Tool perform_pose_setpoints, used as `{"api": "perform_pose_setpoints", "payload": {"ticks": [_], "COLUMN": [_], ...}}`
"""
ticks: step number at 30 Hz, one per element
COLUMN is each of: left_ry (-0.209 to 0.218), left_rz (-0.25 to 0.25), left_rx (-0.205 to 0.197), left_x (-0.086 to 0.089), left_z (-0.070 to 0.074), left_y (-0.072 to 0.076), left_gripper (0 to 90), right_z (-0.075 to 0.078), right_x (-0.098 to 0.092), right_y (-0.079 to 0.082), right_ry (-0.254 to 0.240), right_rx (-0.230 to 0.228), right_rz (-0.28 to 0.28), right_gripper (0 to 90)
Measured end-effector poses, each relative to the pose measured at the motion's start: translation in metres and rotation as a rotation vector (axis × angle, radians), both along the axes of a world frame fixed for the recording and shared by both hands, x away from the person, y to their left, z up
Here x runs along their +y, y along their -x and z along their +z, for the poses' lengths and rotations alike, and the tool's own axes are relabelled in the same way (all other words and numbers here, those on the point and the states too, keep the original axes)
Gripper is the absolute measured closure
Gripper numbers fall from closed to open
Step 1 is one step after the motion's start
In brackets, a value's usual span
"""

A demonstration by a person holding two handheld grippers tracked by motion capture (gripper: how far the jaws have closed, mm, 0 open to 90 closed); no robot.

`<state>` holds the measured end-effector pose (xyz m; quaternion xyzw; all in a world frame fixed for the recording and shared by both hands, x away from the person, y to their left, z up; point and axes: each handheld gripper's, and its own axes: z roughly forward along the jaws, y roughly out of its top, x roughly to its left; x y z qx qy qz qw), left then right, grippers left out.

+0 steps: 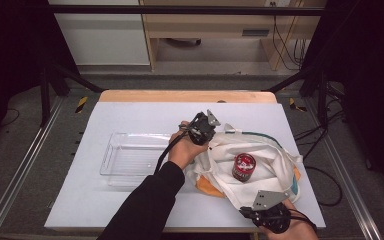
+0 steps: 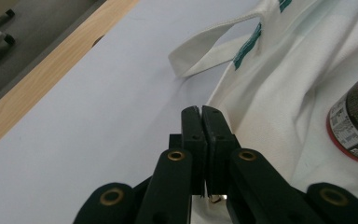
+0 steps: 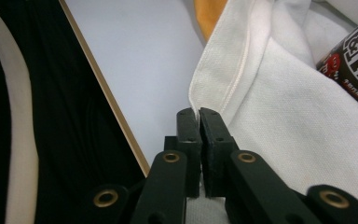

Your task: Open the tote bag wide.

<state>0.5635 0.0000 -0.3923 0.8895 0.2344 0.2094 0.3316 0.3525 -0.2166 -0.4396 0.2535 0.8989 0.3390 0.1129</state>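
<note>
A white cloth bag (image 1: 270, 155) with teal trim lies spread on the table's right half. A red and dark can (image 1: 243, 167) stands upright on the bag's cloth (image 2: 279, 93). My left gripper (image 1: 203, 131) is at the bag's left edge, jaws shut on the white cloth, as the left gripper view (image 2: 200, 114) shows. My right gripper (image 1: 267, 212) is at the bag's near corner, jaws shut on the hem (image 3: 223, 74) in the right gripper view (image 3: 197, 115). The can's label (image 3: 354, 70) appears at that view's right edge.
A clear plastic tray (image 1: 130, 157) sits left of the bag on the white table cover (image 1: 130, 115). Something orange (image 1: 210, 187) pokes out from under the bag. A loose bag handle (image 2: 209, 51) lies on the table. The table's front edge (image 3: 116, 112) runs close to my right gripper.
</note>
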Motion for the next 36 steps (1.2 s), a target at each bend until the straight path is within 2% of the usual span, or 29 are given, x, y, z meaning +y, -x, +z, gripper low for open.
{"api": "perform_pose_setpoints", "payload": {"ticks": [4,8,13,18,23,28,36], "left_ry": [0.029,0.065,0.091,0.096,0.094,0.088,0.101], "left_rz": [-0.006,-0.011,-0.034,-0.063,-0.08,-0.097,-0.08], "left_rx": [-0.02,-0.053,-0.076,-0.082,-0.076,-0.082,-0.064], "left_x": [0.002,0.006,0.013,0.02,0.025,0.031,0.037], "left_z": [0.005,0.012,0.022,0.022,0.019,0.014,-0.001], "left_y": [0.006,0.016,0.036,0.058,0.078,0.095,0.105], "left_gripper": [82.0,71.4,63.8,59.4,53.7,50.6,44.5], "right_z": [0.007,0.017,0.031,0.043,0.051,0.055,0.058], "right_x": [-0.003,-0.005,-0.01,-0.017,-0.023,-0.037,-0.056], "right_y": [0.002,0.003,0.002,-0.003,-0.012,-0.026,-0.037], "right_ry": [-0.024,-0.031,-0.049,-0.067,-0.072,-0.065,-0.052], "right_rx": [-0.007,-0.03,-0.055,-0.09,-0.112,-0.122,-0.137], "right_rz": [-0.006,-0.02,-0.042,-0.083,-0.134,-0.211,-0.301], "right_gripper": [74.2,58.3,46.5,37.1,32.6,33.0,34.3]}}
